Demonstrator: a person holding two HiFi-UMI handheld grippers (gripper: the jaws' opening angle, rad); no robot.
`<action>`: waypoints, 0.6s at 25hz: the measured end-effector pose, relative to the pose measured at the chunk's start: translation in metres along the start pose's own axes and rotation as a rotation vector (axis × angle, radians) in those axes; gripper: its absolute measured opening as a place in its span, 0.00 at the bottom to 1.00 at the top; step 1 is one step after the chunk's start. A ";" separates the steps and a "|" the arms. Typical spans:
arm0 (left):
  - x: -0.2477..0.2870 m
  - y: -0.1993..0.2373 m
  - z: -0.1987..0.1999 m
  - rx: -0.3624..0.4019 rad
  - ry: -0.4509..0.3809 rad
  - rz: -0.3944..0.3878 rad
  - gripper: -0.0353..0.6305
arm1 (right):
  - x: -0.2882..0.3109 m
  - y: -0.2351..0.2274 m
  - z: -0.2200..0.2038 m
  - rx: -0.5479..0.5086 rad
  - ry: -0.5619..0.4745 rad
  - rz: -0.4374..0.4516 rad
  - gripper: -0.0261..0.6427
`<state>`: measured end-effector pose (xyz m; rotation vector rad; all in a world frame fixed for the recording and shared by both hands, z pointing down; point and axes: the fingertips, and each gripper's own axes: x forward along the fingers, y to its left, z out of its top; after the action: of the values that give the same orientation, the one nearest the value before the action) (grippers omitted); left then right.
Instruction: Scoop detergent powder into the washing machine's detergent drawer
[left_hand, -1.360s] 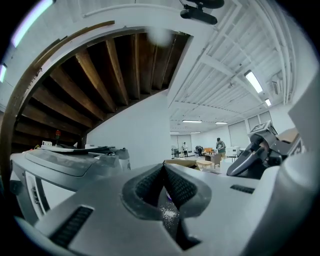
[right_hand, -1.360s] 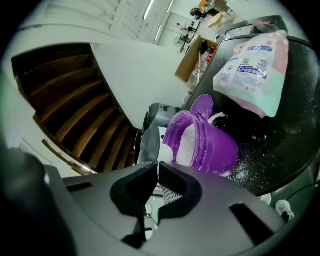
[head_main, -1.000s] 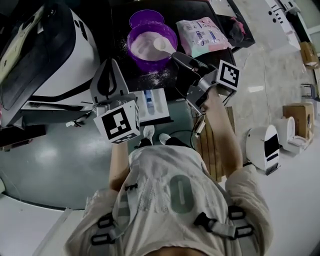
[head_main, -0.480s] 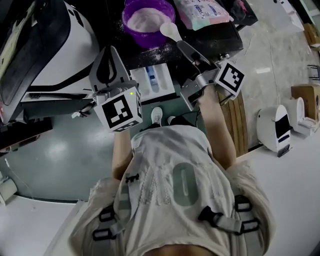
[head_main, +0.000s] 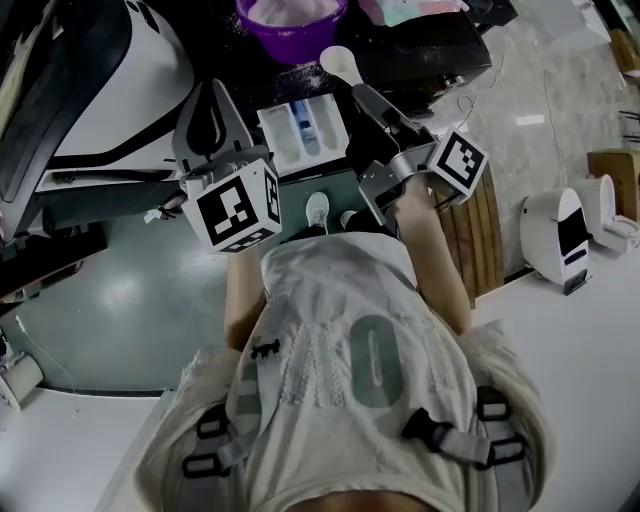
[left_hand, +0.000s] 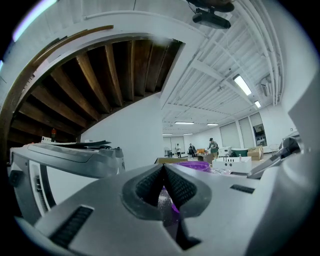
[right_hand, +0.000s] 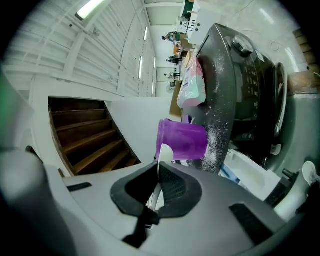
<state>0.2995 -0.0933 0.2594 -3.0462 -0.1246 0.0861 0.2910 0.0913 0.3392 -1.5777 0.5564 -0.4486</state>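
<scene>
Spoon (head_main: 338, 62) clamped in right gripper (head_main: 360, 96), at drawer's (head_main: 325, 142) 1 o'clock, left gripper (head_main: 208, 95) closed on nothing, at 9 o'clock

Wearing pale short-sleeved tee (head_main: 320, 300) w/ grey oval print, grey harness straps (head_main: 445, 440) w/ dark buckles, white sneakers (head_main: 316, 212).

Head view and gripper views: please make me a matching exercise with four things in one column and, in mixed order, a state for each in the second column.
Things:
1. spoon
2. bowl
3. drawer
4. left gripper

States:
a. shut, nothing between the jaws
b. held in the right gripper
c. pulled open, below the bowl in the head view
d. purple, with white powder inside

Pairs: 1-b, 2-d, 3-c, 4-a.
</scene>
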 end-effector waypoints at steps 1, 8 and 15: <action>0.000 0.002 -0.004 -0.005 0.008 0.003 0.08 | -0.002 -0.003 -0.002 0.005 0.002 -0.004 0.05; 0.002 0.009 -0.014 -0.006 0.027 0.015 0.08 | -0.007 -0.014 -0.005 0.022 0.007 -0.001 0.05; -0.017 0.020 -0.021 -0.012 0.029 0.028 0.08 | -0.006 -0.022 -0.040 0.037 0.070 0.017 0.05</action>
<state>0.2850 -0.1165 0.2790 -3.0599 -0.0813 0.0435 0.2643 0.0634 0.3647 -1.5257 0.6120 -0.5002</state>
